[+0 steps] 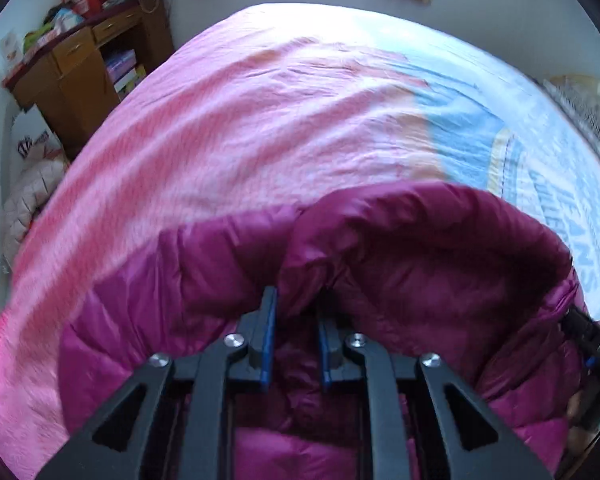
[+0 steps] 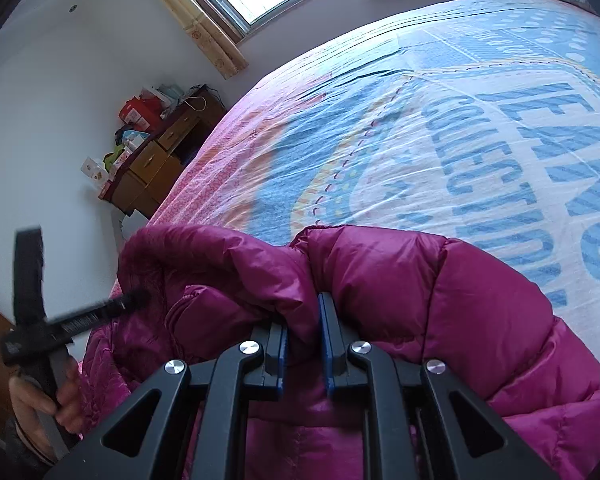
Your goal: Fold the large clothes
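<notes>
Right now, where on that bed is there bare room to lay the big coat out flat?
Beyond the magenta puffer coat, the bedspread lies bare toward the window wall. The pink side nearest the cluttered wooden desk is free too. The near edge is crowded: both grippers there.

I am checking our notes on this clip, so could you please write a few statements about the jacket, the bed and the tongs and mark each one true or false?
1. The puffer jacket is magenta. True.
2. The right tongs are wide open and empty. False: they are shut on a fold of the jacket.
3. The jacket lies on the bed cover, which is pink and blue with large lettering. True.
4. The wooden desk by the wall has a bare top. False: boxes and packets are piled on it.
5. The left tongs have jacket fabric between them. True.
</notes>
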Tool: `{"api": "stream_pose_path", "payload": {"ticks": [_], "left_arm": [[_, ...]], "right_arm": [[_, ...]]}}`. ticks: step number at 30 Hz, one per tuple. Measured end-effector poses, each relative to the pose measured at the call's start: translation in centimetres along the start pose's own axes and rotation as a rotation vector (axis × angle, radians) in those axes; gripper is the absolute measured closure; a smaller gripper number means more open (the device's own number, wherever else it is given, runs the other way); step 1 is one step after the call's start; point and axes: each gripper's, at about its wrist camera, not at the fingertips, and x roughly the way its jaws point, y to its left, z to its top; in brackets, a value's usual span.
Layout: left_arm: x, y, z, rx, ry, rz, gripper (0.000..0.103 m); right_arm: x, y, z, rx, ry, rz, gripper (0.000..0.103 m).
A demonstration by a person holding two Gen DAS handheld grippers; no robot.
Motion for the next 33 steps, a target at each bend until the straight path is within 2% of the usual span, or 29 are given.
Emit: {"api": "stream_pose_path", "payload": {"ticks": [5,7,9,12,15,18,21,22,24,26,29,31,33], "left_arm": [[0.3,3.7,-2.6,-0.199,-0.131,-0.185,0.082],[0.2,4.1,-3.0,-0.224,-0.156,-0.212,0.082],[0.2,4.3,-3.1,-0.245,-0.158,-0.229,0.082],[0.2,4.0,-2.9,-0.251,-0.16,-0.237,0.082],[0.3,4.1,-2.9,-0.255,-0.162,-0.242,0.082],[0.3,4.4,-3.0,-0.263,-0.161,-0.253,0.082],[0.3,4.6,-3.3,-0.267,-0.162,-0.26,0.082],[0.3,4.6,-3.2,-0.269,-0.162,-0.262,0.082],[0.2,4.7,-3.4,-0.27,-0.164,-0.266,0.082],[0.1,4.8,-3.5,-0.271,-0.164,-0.269,0.082],[0.1,4.8,-3.5,-0.27,-0.165,-0.267,0.082],[0.1,4.9,-3.5,-0.269,-0.165,-0.266,0.082],[0.1,4.8,-3.5,-0.27,-0.165,-0.266,0.082]], "right_arm": [[-1.3,-0.5,-0.1,0.018,-0.047,0.007,0.088],[-2.9,-0.2,-0.3,0.016,-0.102,-0.009,0.088],[-4.6,0.4,-0.4,0.011,-0.146,0.009,0.088],[-6.7,3.0,0.1,-0.035,-0.193,0.01,0.088],[-7.9,5.4,1.3,-0.067,-0.227,-0.027,0.088],[-6.9,5.7,1.9,-0.047,-0.163,-0.078,0.088],[-5.4,3.8,1.5,-0.051,-0.073,-0.2,0.073],[-5.2,2.4,1.0,-0.011,-0.053,-0.226,0.071],[-6.4,0.0,0.0,0.102,-0.07,-0.231,0.071],[-8.2,-1.2,-0.4,0.176,-0.133,-0.215,0.071],[-9.9,0.6,0.1,0.138,-0.193,-0.128,0.071],[-9.5,3.1,0.7,0.069,-0.164,-0.036,0.071],[-8.0,5.3,0.7,0.014,-0.085,0.011,0.071]]}}
